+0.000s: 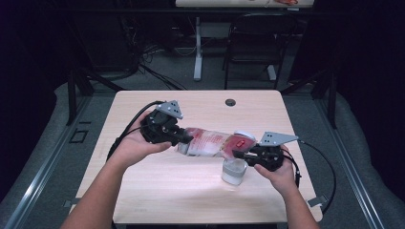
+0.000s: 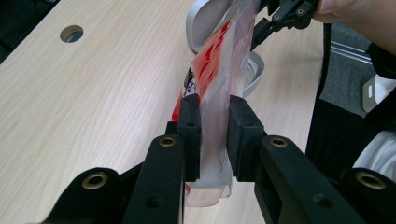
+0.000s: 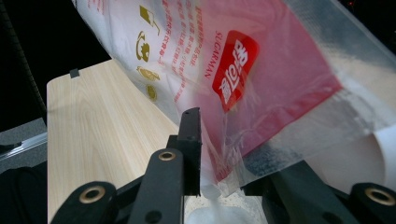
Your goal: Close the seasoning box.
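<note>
Counter, pale wood grain, runs under both your forearms, which enter from the near edge and angle inward toward each other. Your left forearm rises from the lower left, wrist bent so the left hand-held gripper points level toward the right across the counter; the hand wraps the body from below, grey plate on top. Your right forearm comes up from the lower right, hand cupped under the right hand-held gripper, which points leftward, so the two tools face one another. Between them hangs the plastic bag, red and white print, stretched roughly level above the counter and dipping at its right end. Left hand-held gripper: jaws clamped on the bag's sealed bottom end, pads pressing the film from both sides in the left gripper view. Right hand-held gripper: jaws part open at the bag's open corner, film lying between them; cannot tell if both pads press it. Directly below that corner stands a small clear jar on the counter, white grains falling into it from the bag's mouth.
</note>
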The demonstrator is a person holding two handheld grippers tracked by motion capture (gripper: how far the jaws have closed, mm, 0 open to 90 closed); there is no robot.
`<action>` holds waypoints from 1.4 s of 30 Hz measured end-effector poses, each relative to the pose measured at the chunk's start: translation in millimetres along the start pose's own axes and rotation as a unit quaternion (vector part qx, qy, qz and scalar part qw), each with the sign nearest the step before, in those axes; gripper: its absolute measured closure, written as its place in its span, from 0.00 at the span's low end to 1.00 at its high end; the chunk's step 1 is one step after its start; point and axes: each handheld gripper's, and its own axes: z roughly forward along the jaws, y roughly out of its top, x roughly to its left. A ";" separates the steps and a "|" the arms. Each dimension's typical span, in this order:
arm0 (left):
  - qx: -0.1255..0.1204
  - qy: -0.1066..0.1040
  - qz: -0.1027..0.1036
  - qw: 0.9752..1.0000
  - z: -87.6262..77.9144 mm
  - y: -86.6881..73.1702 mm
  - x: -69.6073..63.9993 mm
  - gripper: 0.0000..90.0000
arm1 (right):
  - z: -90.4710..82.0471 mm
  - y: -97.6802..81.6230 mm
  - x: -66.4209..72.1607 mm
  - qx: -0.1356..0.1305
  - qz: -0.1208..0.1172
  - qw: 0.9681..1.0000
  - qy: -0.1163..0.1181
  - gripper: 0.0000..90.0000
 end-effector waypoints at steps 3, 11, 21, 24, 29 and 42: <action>-0.001 0.000 -0.001 1.000 0.2 0.1 -0.1 0.86 | -0.2 -0.1 0.1 0.000 0.001 1.000 0.000 0.83; -0.001 0.000 -0.002 1.000 0.1 1.3 -0.6 0.86 | 0.0 -0.6 0.2 0.005 0.002 1.000 -0.002 0.85; -0.004 -0.002 0.000 1.000 0.0 2.3 -1.4 0.86 | -0.5 -0.1 0.8 0.007 -0.001 1.000 -0.007 0.87; -0.003 -0.001 0.002 1.000 -0.1 3.1 -1.6 0.86 | -0.6 -0.1 0.8 0.008 -0.001 1.000 -0.008 0.87; -0.005 -0.001 0.003 1.000 0.7 4.3 -2.2 0.86 | -1.0 -0.1 0.5 0.006 0.001 1.000 -0.009 0.88; -0.007 -0.004 0.007 1.000 2.6 7.0 -3.1 0.86 | -4.9 0.7 -1.4 0.002 0.003 1.000 -0.015 0.89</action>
